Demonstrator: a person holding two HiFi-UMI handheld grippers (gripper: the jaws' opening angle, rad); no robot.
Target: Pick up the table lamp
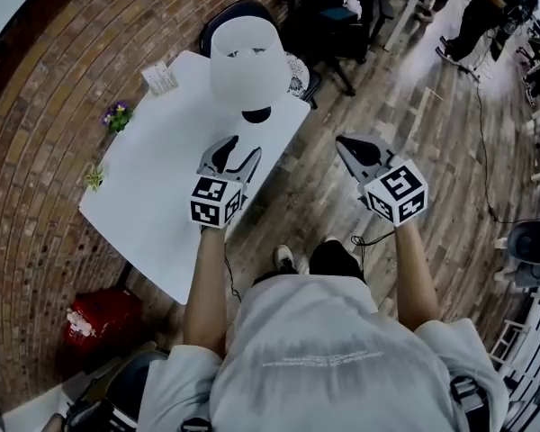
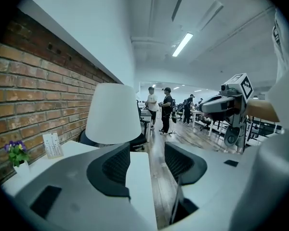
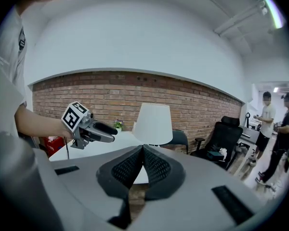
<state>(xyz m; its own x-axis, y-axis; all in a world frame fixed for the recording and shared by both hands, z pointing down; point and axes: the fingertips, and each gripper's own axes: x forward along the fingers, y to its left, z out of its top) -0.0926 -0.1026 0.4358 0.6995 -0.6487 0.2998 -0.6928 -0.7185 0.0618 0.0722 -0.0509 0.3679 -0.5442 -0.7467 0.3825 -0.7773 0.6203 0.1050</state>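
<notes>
Left gripper (image 1: 240,149) jaws apart, nothing between, over near edge of white table (image 1: 148,205). Right gripper (image 1: 342,141) jaws pressed together, empty, over wooden floor (image 1: 432,160). Table lamp (image 1: 245,61) upright at table's far end, untouched.

white tabletop (image 1: 153,196) against brick wall (image 1: 36,151) | purple flowers (image 1: 118,114), card stand (image 1: 160,79) near wall edge | red bag (image 1: 103,318) on wooden floor (image 1: 432,151) | black office chair (image 1: 234,12) at far end
</notes>
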